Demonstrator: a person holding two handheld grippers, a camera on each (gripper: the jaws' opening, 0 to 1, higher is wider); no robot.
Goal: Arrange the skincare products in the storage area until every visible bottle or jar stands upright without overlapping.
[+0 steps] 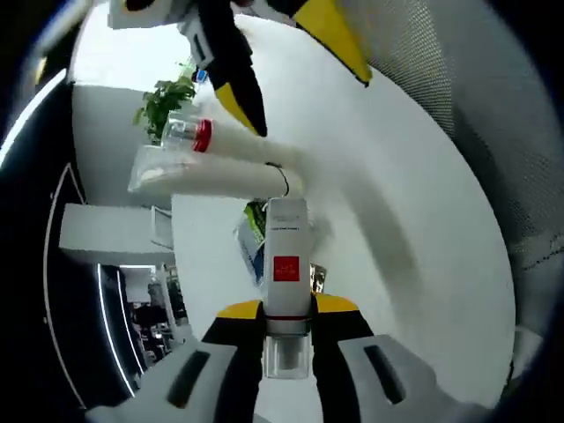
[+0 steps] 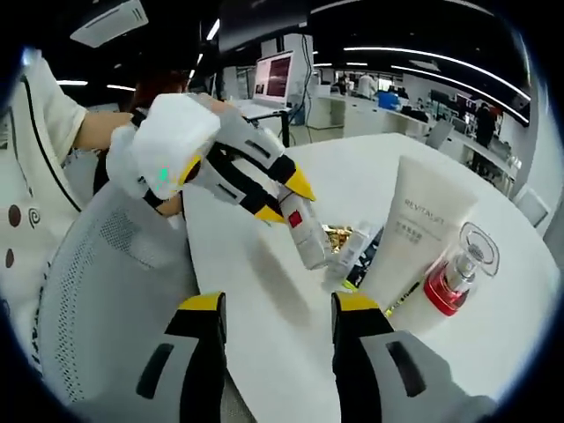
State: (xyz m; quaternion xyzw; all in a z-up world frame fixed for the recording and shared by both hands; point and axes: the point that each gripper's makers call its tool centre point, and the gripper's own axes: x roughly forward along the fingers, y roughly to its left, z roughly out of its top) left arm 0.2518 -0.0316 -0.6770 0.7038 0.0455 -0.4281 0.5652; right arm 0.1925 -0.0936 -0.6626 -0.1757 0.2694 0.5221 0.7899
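Holding a small white bottle with a red square label and a clear cap (image 1: 285, 291), your left tool (image 1: 286, 308) is clamped tight on it, with the yellow-tipped jaws pressing both sides just above the cap. In the left gripper view the bottle points up toward 12 o'clock, and it is lifted off the round white desk (image 1: 423, 220).

In the right gripper view you can see that same left tool (image 2: 295, 198) coming in from 10 o'clock, with the small bottle (image 2: 307, 231) tilted down toward the desk (image 2: 264, 291). The bottle's far end is near a little heap of small packs (image 2: 348, 242) at the middle of the desk; you cannot tell if it touches them.

Your right tool (image 2: 278, 322) is at 6 o'clock in its own view. Its jaws are spread apart and hold nothing.

At 3 o'clock from that tool, a tall white tube with grey letters (image 2: 419, 238) stands on the desk. Just beside it, at 4 o'clock, is a clear glass bottle with a red neck (image 2: 456, 273).

In the left gripper view the tube (image 1: 220, 172) and the glass bottle (image 1: 187, 134) sit at 11 o'clock, past the small packs (image 1: 251, 233), and your right tool (image 1: 295, 53) shows at 12 o'clock.
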